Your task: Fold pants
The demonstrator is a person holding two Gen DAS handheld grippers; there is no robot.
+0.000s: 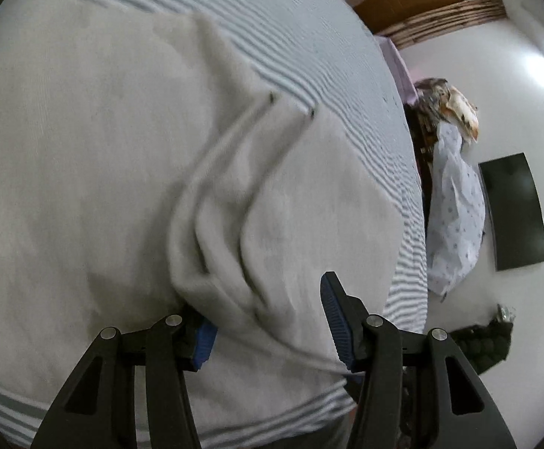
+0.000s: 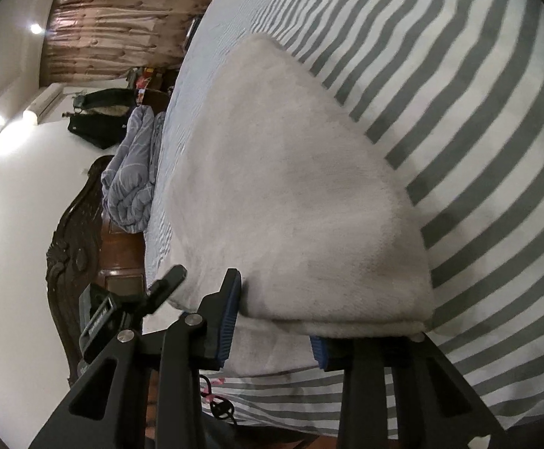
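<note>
Left wrist view: the left gripper [image 1: 272, 321] points steeply down at the bed, rolled so the room stands sideways on the right.
Left gripper jaws: about half open; a bunched ridge of the pants [image 1: 103, 157] lies between the blue pads [image 1: 333, 318]. The left pad is partly buried under the fabric, the right pad stands clear of it, so I cannot tell whether anything is pinched.
Pants, left view: white fleece spread over most of the frame, with folds running from the jaws up to two drawstring ends [image 1: 290, 106] with dark tips.
Bedsheet, left view: grey-and-white stripes [image 1: 309, 37] show above, right of and below the pants.
Room, left view: a white wall, a dark flat screen [image 1: 515, 211], a pale patterned cloth [image 1: 455, 217] hanging off the bed edge, and a wooden door.
Right wrist view: the right gripper [image 2: 275, 321] tilts down at the near edge of the pants [image 2: 290, 187], also rolled.
Right gripper jaws: narrowed but not closed; the folded fleece edge drapes across the gap and hides the right fingertip. A firm grip cannot be told.
Pants, right view: a smooth folded slab on the striped bedsheet [image 2: 458, 75].
Room, right view: on the left a carved dark wooden headboard [image 2: 73, 232], a blue-grey quilt [image 2: 133, 172], and brown curtains [image 2: 122, 11] above.
</note>
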